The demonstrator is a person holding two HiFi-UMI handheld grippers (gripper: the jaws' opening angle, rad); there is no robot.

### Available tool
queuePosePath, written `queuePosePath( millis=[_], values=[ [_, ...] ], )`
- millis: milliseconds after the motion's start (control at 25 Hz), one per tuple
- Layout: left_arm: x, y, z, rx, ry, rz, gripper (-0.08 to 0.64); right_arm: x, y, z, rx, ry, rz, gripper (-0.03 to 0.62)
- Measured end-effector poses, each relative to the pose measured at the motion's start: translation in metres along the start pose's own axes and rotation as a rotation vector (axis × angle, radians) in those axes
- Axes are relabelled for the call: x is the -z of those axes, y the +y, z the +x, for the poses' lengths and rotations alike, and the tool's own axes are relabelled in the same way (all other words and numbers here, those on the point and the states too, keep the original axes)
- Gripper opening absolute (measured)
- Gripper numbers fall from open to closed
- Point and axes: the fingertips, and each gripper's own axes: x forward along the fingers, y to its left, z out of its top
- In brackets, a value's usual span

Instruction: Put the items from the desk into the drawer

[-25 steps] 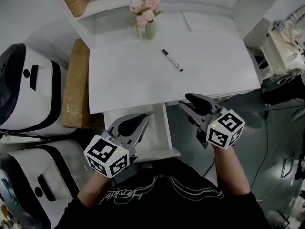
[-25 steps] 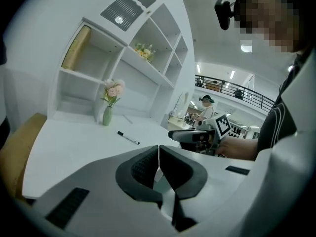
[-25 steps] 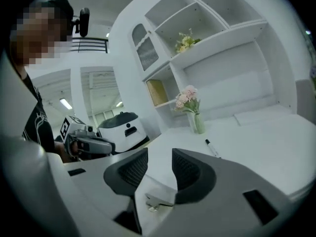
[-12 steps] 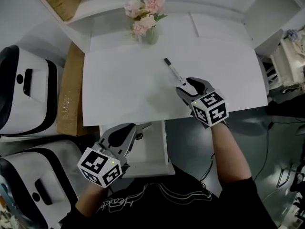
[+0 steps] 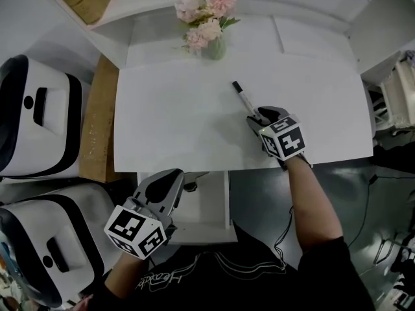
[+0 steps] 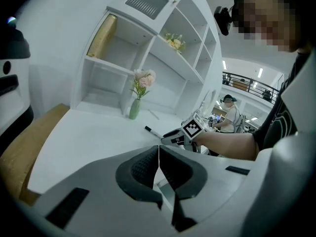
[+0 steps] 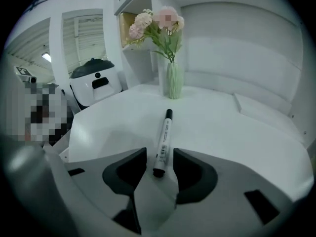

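A white marker with black ends (image 5: pixel 243 98) (image 7: pixel 163 138) (image 6: pixel 153 132) lies on the white desk (image 5: pixel 168 115). My right gripper (image 5: pixel 257 116) (image 7: pixel 160 163) is open over the desk, its jaws on either side of the marker's near end, not closed on it. My left gripper (image 5: pixel 174 181) (image 6: pixel 158 159) is shut with nothing in it, held at the front edge of the desk over the open white drawer (image 5: pixel 206 203). The drawer's inside shows nothing that I can make out.
A green vase of pink flowers (image 5: pixel 211 26) (image 7: pixel 170 58) stands at the desk's back edge. White shelves (image 6: pixel 148 48) rise behind it. Two black-and-white machines (image 5: pixel 35 115) and a wooden board (image 5: pixel 97 118) stand left of the desk. A person (image 6: pixel 229 113) sits far off.
My right gripper moved forward from beside the drawer onto the desk and now straddles the marker's near end. The left gripper stayed over the drawer.
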Motion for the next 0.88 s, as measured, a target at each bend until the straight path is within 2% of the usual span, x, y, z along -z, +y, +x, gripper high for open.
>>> queuePosePath(
  millis=[80,120,160,200,360,520,720,880],
  values=[
    [-0.009,-0.001,-0.004,-0.013,-0.018,-0.009,0.025,-0.001,-0.002,0.0,-0.001,0.005,0.004,0.174],
    [-0.011,-0.001,-0.006,-0.017,-0.025,-0.008,0.025,-0.001,-0.002,0.0,0.003,0.011,0.008,0.154],
    [-0.013,-0.002,-0.01,-0.021,-0.029,-0.003,0.025,0.0,-0.003,0.0,0.008,0.017,0.016,0.101],
    [-0.013,-0.003,-0.013,-0.023,-0.033,0.003,0.025,0.001,-0.002,0.0,0.011,0.022,0.024,0.091],
    [-0.007,-0.005,-0.028,-0.029,-0.038,0.023,0.025,0.001,0.003,-0.001,0.023,0.02,0.031,0.087],
    [-0.002,-0.011,-0.046,-0.02,-0.04,0.03,0.025,-0.007,0.018,-0.019,0.023,-0.036,0.062,0.086],
    [0.004,-0.02,-0.082,-0.018,-0.06,0.039,0.025,-0.022,0.064,-0.065,-0.011,-0.125,0.061,0.086],
    [0.017,-0.02,-0.113,-0.015,-0.073,0.046,0.024,-0.028,0.121,-0.101,-0.084,-0.193,0.039,0.086]
  ],
)
